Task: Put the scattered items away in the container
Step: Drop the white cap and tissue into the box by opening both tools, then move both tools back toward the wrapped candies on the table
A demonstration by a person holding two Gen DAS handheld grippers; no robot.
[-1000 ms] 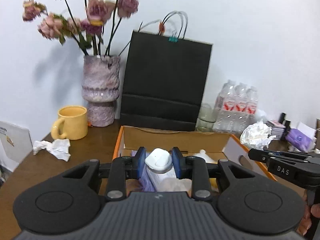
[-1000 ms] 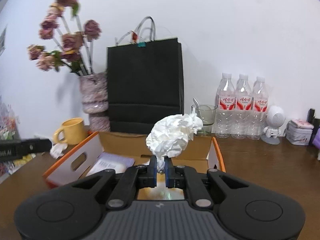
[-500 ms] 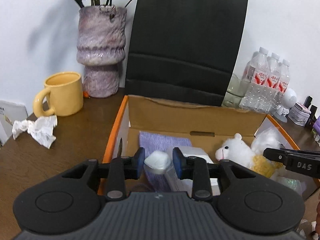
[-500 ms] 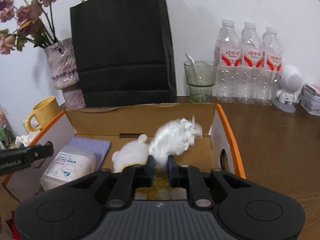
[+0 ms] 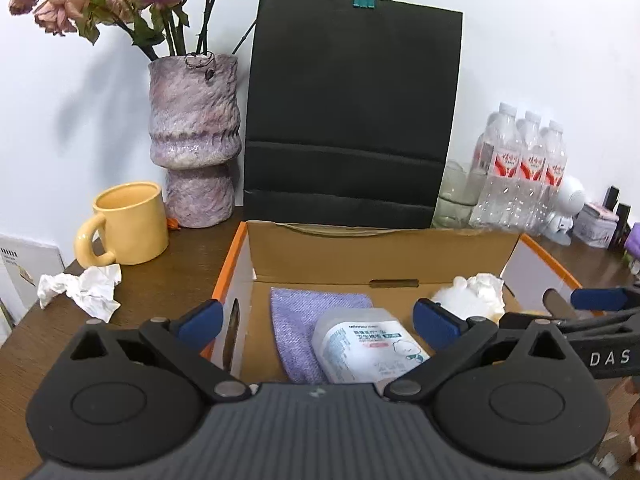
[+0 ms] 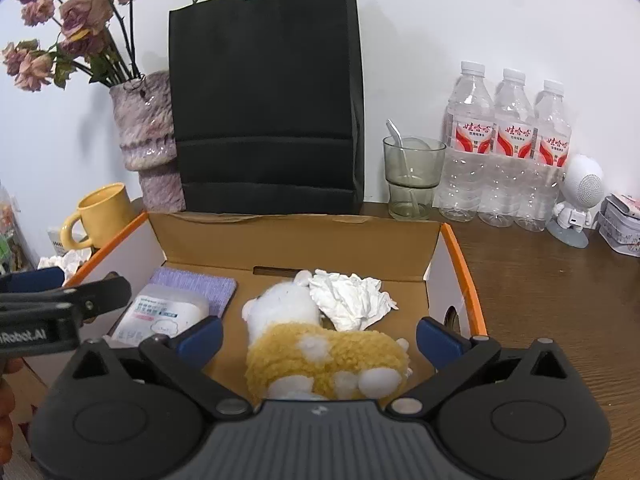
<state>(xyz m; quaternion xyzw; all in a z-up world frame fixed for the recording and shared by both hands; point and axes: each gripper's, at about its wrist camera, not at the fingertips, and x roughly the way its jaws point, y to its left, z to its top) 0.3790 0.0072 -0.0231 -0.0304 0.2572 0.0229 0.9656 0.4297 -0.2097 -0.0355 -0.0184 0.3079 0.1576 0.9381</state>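
Table (image 6: 560,300): your brown wooden top carries everything here.
Cardboard box (image 6: 304,240): it sits open in front of your grippers, before the black bag (image 6: 266,100).
Plush toy (image 6: 320,352): yellow and white, lying in the box's right half.
Wipes pack (image 5: 370,346): lying in the box's left half, on the purple cloth (image 5: 308,316).
Crumpled tissue (image 6: 350,298): inside the box, touching the plush toy's head.
Loose tissue (image 5: 82,290): outside the box, beside the yellow mug (image 5: 126,228).
Left gripper (image 5: 316,320): your jaws are opening wide above the wipes pack, pads clear of it.
Right gripper (image 6: 318,334): your jaws are opening wide over the plush toy, gripping nothing.
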